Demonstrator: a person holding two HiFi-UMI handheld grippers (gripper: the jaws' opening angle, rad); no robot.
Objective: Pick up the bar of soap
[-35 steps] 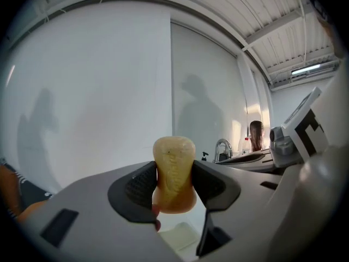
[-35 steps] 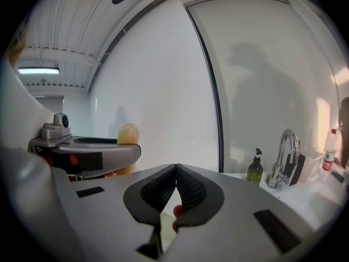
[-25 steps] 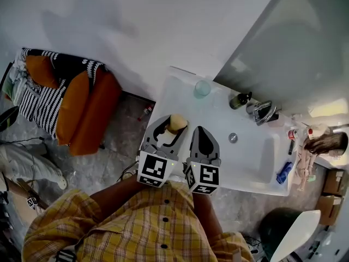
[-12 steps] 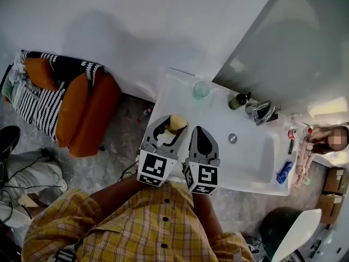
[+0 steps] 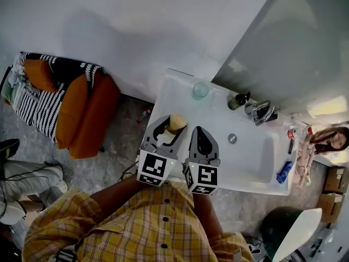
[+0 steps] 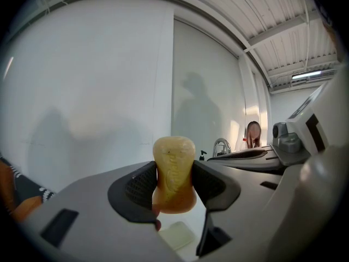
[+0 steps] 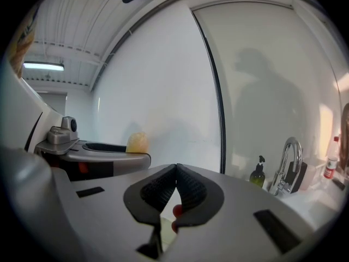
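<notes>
Between dark pads, upright amber soap

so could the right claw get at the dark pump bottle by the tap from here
Probably yes. The right claw is empty with jaws together, and only bare sink lies between it and the pump bottle; the left claw, holding the soap, sits aside. It would need to open first.

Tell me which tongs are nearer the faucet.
Right. The right tongs, shut and empty, sit over the sink's left end, faucet beyond to their right; the left tongs, gripping the bar of soap, are farther left.
</notes>
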